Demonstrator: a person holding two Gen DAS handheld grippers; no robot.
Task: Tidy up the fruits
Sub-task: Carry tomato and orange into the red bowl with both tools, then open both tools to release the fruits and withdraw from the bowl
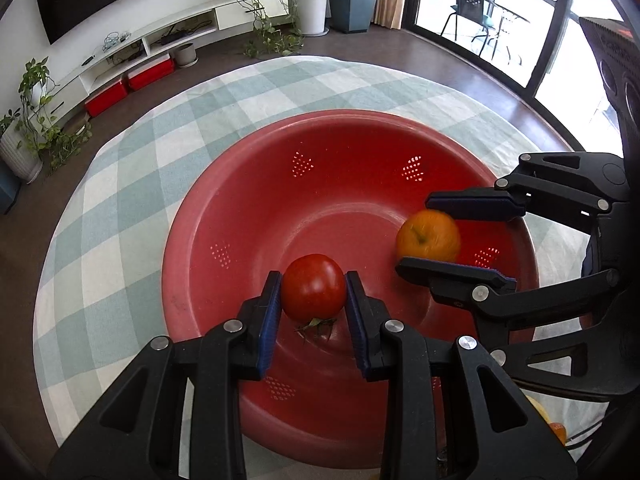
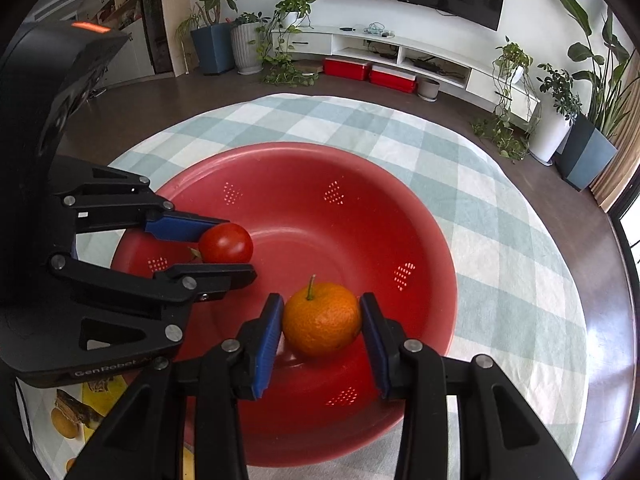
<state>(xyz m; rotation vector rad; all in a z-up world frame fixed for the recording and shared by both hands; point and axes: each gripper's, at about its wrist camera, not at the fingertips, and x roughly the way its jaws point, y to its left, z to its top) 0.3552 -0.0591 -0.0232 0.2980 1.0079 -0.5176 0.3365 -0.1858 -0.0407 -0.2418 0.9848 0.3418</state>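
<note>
My left tongs grip the round red tomato, my right tongs the orange mandarin. Both fruits hang inside the perforated red plastic bowl with its floor directly beneath them, tomato left of mandarin.

Left gripper clamps a tomato over a red bowl; right gripper clasps an orange near the bowl's right rim.

Left tool and right tool (both angled downward) each clamped shut.
</note>
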